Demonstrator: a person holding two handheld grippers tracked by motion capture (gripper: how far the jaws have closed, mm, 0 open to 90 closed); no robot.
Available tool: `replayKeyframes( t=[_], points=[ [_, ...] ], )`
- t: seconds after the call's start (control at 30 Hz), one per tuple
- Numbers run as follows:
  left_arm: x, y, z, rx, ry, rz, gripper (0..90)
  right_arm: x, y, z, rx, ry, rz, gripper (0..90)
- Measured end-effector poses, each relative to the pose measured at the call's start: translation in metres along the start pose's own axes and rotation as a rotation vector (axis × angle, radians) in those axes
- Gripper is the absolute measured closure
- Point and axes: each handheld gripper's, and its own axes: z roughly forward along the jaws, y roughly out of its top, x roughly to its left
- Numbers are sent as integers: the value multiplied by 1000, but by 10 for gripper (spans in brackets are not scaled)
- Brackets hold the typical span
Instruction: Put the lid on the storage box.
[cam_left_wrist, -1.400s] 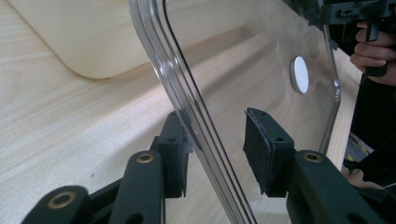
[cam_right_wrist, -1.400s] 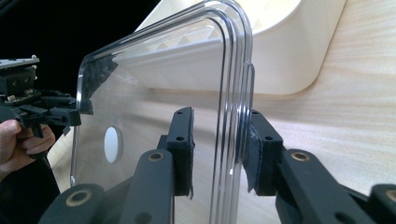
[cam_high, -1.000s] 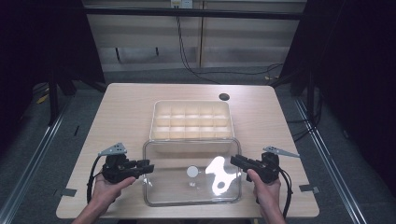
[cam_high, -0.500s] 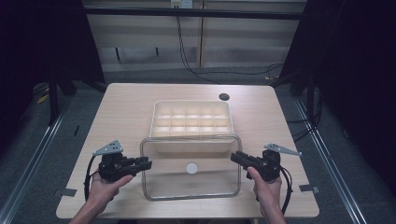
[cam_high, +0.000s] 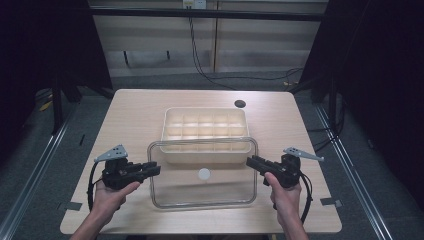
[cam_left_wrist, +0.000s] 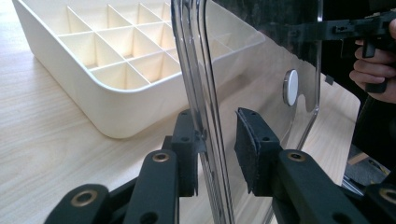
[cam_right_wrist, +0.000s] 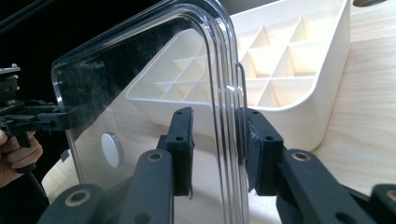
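A clear plastic lid (cam_high: 200, 192) with a round white knob (cam_high: 204, 174) hangs tilted over the table, its far edge above the near wall of a cream box of compartments (cam_high: 205, 125). My left gripper (cam_high: 154, 169) is shut on the lid's left rim. In the left gripper view the rim (cam_left_wrist: 205, 93) stands upright between my jaws (cam_left_wrist: 215, 140). My right gripper (cam_high: 251, 162) is shut on the lid's right rim. The right gripper view has that rim (cam_right_wrist: 224, 93) pinched between the two black pads (cam_right_wrist: 217, 140).
The wooden table (cam_high: 140, 115) has a dark round hole (cam_high: 240, 104) behind the box. Tape marks sit at the near left corner (cam_high: 73, 205) and the near right corner (cam_high: 329, 201). Cables run over the floor behind the table.
The lid has tipped up from lying low with a bright glare to standing steeper, its far edge now over the box's near wall. Both hands have stayed in place.
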Motion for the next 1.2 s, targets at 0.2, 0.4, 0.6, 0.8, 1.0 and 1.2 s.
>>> replayKeyframes(
  t=[0.2,0.4,0.6,0.8,1.0,1.2],
  points=[
    [2,9,0,-16,8,-2,699,0,7,1,-17,1,-6,668],
    [4,18,2,-29,18,-13,699,-1,18,4,-33,2,-4,668],
    [5,28,5,-40,27,-11,698,-4,25,5,-39,7,0,669],
    [7,37,6,-46,35,-3,695,-4,33,6,-51,1,-7,668],
    [13,43,5,-52,48,-5,693,-4,39,13,-52,3,-5,668],
    [19,47,5,-53,59,-11,692,-4,44,19,-50,0,-9,668]
  ],
)
